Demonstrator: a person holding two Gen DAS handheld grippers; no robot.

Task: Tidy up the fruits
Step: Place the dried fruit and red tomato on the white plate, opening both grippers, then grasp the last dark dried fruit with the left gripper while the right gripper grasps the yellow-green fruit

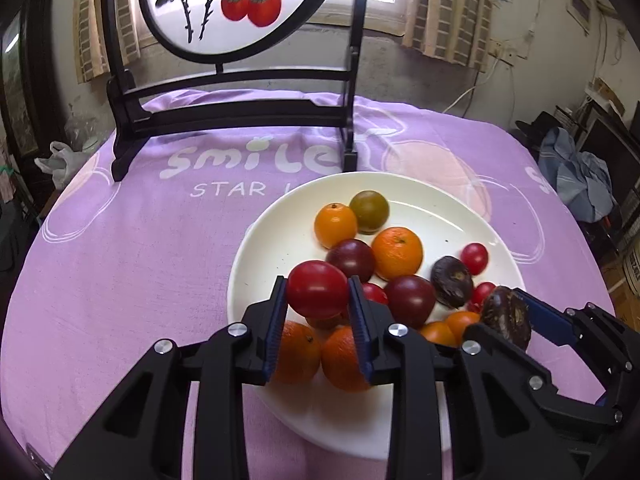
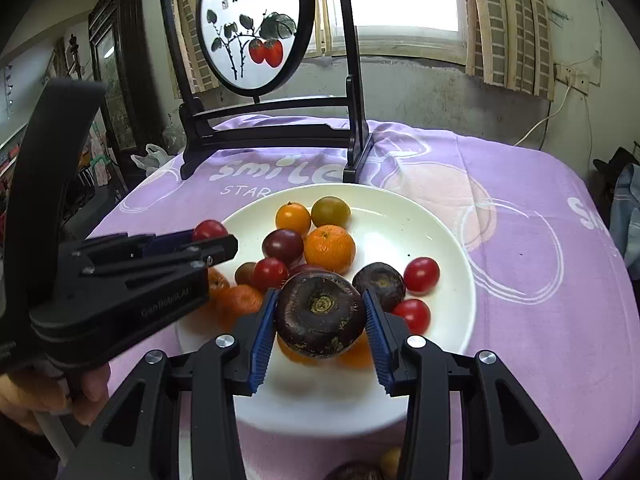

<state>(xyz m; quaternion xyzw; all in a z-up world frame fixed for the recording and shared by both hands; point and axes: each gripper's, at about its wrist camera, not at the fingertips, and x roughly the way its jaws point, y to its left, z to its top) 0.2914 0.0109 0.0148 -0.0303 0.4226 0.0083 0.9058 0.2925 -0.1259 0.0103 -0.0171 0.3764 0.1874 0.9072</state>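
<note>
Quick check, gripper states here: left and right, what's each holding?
Left gripper: closed on a red tomato, above the white plate.
Right gripper: closed on a dark purple round fruit, also above the plate.

Right gripper (image 2: 320, 314) clamped on a dark purple fruit (image 2: 320, 316) above the white plate (image 2: 448, 276)
Blue pads pressing both sides of the fruit, stem scar facing the camera; at left, left gripper (image 2: 212, 240) pinching a red tomato (image 2: 209, 230); oranges, red tomatoes and another dark fruit (image 2: 378, 280) lying on the plate, purple tablecloth (image 2: 540, 240) underneath
</note>
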